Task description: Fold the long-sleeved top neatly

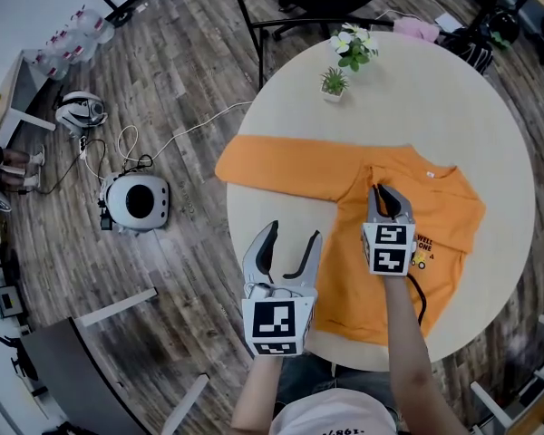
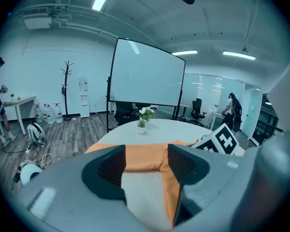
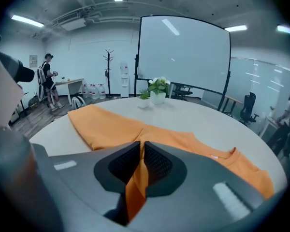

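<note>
Starting the fold | top (image 1: 444, 208) lies spread flat on the table (image 1: 471, 107), one sleeve (image 1: 290, 175) stretched left, nothing folded yet | right gripper (image 1: 387, 198) pinches cloth by the armpit | left gripper (image 1: 288, 247) wide, empty, at the near edge.

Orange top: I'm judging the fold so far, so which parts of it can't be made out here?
- Chest print: head view, half covered by the marker cube of the right tool.
- Second sleeve: head view, not distinguishable along the orange top's right side.
- Hem: head view, partly under the right forearm.
- Pinched layers: right gripper view, the pads hide how many.
</note>
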Action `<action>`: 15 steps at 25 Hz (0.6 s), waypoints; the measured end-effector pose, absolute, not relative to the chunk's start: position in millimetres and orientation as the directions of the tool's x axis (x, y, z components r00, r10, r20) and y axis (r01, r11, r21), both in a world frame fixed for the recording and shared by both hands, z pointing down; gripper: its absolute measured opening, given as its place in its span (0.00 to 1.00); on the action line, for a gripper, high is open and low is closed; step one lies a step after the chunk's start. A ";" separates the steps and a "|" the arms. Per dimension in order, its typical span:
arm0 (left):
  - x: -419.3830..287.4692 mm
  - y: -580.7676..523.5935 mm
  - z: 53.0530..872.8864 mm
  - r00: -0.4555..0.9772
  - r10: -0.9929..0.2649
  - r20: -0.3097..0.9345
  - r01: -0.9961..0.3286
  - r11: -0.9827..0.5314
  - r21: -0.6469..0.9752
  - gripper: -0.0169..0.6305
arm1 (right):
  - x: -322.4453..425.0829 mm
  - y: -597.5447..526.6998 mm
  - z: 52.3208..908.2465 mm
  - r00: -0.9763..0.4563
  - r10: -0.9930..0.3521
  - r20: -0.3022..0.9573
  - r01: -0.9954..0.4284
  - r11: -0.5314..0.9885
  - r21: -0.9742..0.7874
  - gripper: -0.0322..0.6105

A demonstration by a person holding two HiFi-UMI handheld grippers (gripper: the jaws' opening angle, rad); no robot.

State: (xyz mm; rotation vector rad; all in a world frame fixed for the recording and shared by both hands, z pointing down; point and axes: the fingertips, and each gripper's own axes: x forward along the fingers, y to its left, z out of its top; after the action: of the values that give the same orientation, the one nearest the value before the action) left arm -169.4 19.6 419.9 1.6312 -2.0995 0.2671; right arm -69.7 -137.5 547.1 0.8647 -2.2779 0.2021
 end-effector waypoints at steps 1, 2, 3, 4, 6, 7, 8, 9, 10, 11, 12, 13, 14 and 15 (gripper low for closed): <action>-171.6 21.1 421.4 -0.191 -0.860 0.473 -0.951 0.282 0.129 0.45 | -70.3 -135.9 555.1 -0.539 -0.514 0.667 -0.626 0.774 0.091 0.14; -173.8 22.5 422.8 -0.195 -0.858 0.475 -0.949 0.287 0.130 0.45 | -70.9 -134.4 561.2 -0.534 -0.501 0.681 -0.619 0.781 0.089 0.15; -176.0 23.9 423.8 -0.198 -0.856 0.478 -0.947 0.293 0.132 0.45 | -71.5 -133.1 564.8 -0.532 -0.490 0.690 -0.614 0.785 0.083 0.16; -178.1 25.1 424.2 -0.201 -0.854 0.479 -0.945 0.299 0.136 0.45 | -72.2 -131.9 566.0 -0.533 -0.482 0.695 -0.613 0.786 0.075 0.18; -182.6 27.7 424.1 -0.210 -0.852 0.479 -0.941 0.309 0.137 0.45 | -73.1 -130.7 562.6 -0.541 -0.479 0.691 -0.616 0.786 0.063 0.23; -184.8 28.8 423.9 -0.214 -0.852 0.479 -0.940 0.313 0.136 0.45 | -73.2 -130.3 559.0 -0.546 -0.482 0.685 -0.617 0.785 0.061 0.26; -187.2 29.9 423.6 -0.218 -0.851 0.478 -0.939 0.316 0.134 0.45 | -73.2 -129.4 554.4 -0.550 -0.487 0.678 -0.617 0.784 0.063 0.28; -189.7 31.0 423.2 -0.222 -0.851 0.476 -0.939 0.318 0.130 0.45 | -73.1 -128.0 549.2 -0.554 -0.493 0.671 -0.616 0.785 0.068 0.29; -192.3 31.9 422.5 -0.226 -0.851 0.474 -0.939 0.321 0.128 0.45 | -72.9 -126.2 543.5 -0.557 -0.498 0.665 -0.615 0.785 0.074 0.30; -194.8 32.5 421.5 -0.229 -0.852 0.471 -0.938 0.322 0.128 0.45 | -72.6 -124.4 537.3 -0.559 -0.505 0.658 -0.615 0.785 0.079 0.31; -196.8 32.8 420.3 -0.229 -0.854 0.467 -0.937 0.323 0.130 0.45 | -71.9 -122.6 530.8 -0.561 -0.512 0.651 -0.617 0.783 0.083 0.32; -198.3 32.9 419.0 -0.228 -0.856 0.463 -0.937 0.322 0.133 0.45 | -70.4 -120.8 524.5 -0.562 -0.520 0.644 -0.621 0.779 0.088 0.32; -199.3 33.2 417.7 -0.226 -0.859 0.459 -0.938 0.319 0.136 0.45 | -68.1 -118.9 518.3 -0.561 -0.529 0.637 -0.625 0.775 0.093 0.32; -200.0 33.7 416.6 -0.222 -0.862 0.456 -0.939 0.314 0.137 0.45 | -65.9 -116.6 511.8 -0.563 -0.538 0.628 -0.629 0.771 0.097 0.32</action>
State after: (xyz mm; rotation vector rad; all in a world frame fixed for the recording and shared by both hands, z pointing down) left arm -200.0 33.7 416.6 1.5937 -2.1375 0.2309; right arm -65.9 -116.6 511.8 0.8660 -2.3047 0.1810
